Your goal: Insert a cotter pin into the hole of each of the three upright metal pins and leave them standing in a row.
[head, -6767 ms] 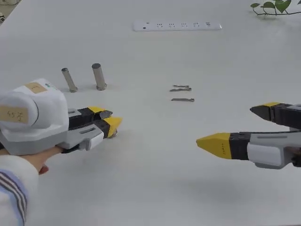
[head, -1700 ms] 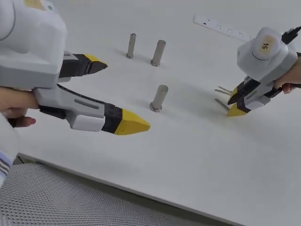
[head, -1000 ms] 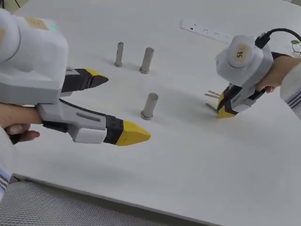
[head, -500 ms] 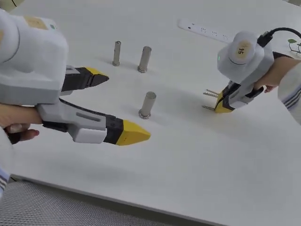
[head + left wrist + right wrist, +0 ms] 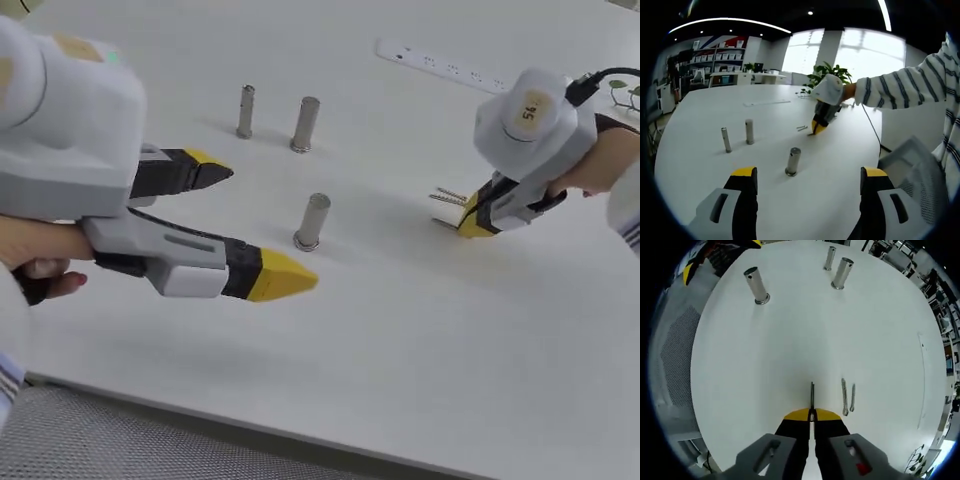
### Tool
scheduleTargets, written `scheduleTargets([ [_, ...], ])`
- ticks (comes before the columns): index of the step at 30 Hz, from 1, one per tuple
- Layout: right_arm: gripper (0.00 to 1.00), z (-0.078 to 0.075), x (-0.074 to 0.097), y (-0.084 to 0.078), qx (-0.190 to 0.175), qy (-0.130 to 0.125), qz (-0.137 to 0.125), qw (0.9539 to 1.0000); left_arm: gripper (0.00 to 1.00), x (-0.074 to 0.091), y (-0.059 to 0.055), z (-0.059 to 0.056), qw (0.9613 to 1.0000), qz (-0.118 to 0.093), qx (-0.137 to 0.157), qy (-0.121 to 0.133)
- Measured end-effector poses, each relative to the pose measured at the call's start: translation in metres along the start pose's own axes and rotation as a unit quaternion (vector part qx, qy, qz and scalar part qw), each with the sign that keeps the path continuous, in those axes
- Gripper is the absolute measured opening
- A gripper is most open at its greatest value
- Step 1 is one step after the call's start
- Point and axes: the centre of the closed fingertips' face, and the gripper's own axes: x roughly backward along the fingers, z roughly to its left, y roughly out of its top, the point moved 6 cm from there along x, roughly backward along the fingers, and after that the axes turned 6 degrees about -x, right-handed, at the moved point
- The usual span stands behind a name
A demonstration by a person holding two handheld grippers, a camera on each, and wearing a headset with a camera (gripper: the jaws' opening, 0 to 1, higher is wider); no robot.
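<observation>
Cotter pin [image 5: 812,394] sticks out straight ahead from between the closed jaws of the right tool [image 5: 812,414], which is down at the surface [image 5: 420,340], toward its right edge in the head view. The hold looks short and is on thin wire, so the pin could swivel or slip when its tip meets the rim of a hole. A sideways push could topple the nearest metal pin [image 5: 313,220], which stands free mid-surface, closer to the near edge than the other two metal pins [image 5: 305,123]. Left tool [image 5: 265,225] hovers wide open near that pin, holding nothing, so nothing steadies it. Two spare cotter pins [image 5: 844,397] lie just beside the right tool. No container is involved; every part sits on the bare surface.
</observation>
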Motion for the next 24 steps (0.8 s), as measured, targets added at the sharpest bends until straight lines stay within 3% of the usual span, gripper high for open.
scheduleTargets([
  [5, 0.00, 0.002, 0.014, 0.010, 0.022, -0.033, -0.038, 0.9985, 0.79, -0.003, 0.001, 0.000, 0.9999, -0.005, 0.009, -0.005],
  [9, 0.00, 0.018, 0.034, 0.024, 0.038, -0.057, -0.083, 0.9942, 0.76, -0.005, 0.005, -0.002, 0.9998, -0.012, 0.012, -0.009],
  [18, 0.00, 0.050, 0.055, 0.032, 0.084, -0.109, -0.118, 0.9835, 0.69, -0.012, 0.011, -0.009, 0.9994, -0.018, 0.021, -0.020],
  [24, 0.00, 0.075, 0.068, 0.043, 0.102, -0.126, -0.151, 0.9752, 0.62, -0.023, 0.028, -0.020, 0.9981, -0.041, 0.028, -0.036],
])
